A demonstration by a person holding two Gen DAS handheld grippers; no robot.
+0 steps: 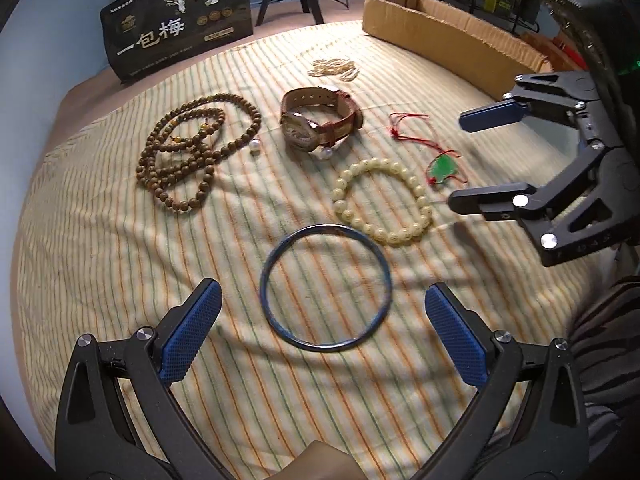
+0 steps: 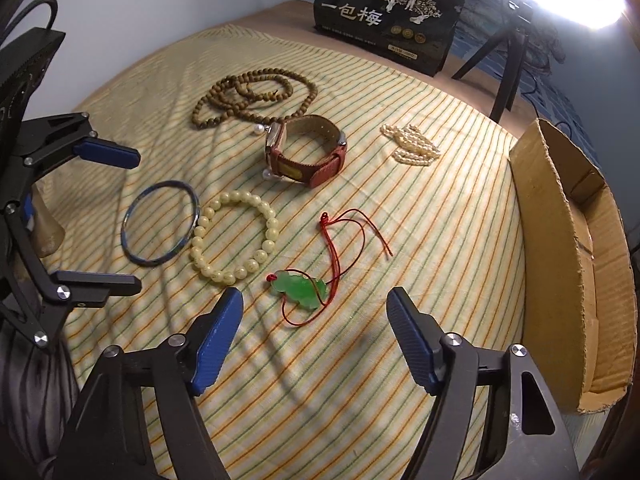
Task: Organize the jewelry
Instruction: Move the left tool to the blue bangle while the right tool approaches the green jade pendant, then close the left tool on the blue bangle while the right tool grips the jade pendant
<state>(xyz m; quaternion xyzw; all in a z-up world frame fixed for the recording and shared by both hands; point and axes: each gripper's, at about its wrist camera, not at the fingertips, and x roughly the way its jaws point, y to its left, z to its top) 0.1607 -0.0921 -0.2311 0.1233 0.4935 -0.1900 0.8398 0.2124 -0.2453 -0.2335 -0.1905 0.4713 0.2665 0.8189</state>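
The striped cloth (image 1: 120, 264) covers the desk, and the jewelry lies spread across it. Going left to right in the left wrist view: the long string of brown wooden beads (image 1: 196, 148) sits at about ten o'clock from the left tool (image 1: 320, 320), well apart from it. The brown-strapped watch (image 1: 320, 120) stands on its edge at twelve o'clock, with the small heap of pearl strands (image 1: 334, 69) farther out behind it. The blue bangle (image 1: 325, 286) lies flat straight ahead of the left tool, just beyond its tips and centred on the gap; the jaws stand wide apart with nothing between them and do not touch the ring. The cream bead bracelet (image 1: 382, 202) touches the bangle's far rim at about one o'clock.

The green pendant on a red cord (image 2: 298, 286) lies just ahead of the right tool (image 2: 314, 312), at about twelve o'clock, a little left of the middle of its gap. That tool's jaws are parted and grip nothing; the pads sit to either side of the pendant without touching it. From the right tool, the watch is at twelve o'clock farther out, the pearls at one o'clock, and the cardboard box (image 2: 560, 240) at three o'clock along the cloth's edge. A black printed bag (image 2: 384, 16) stands at the far side.
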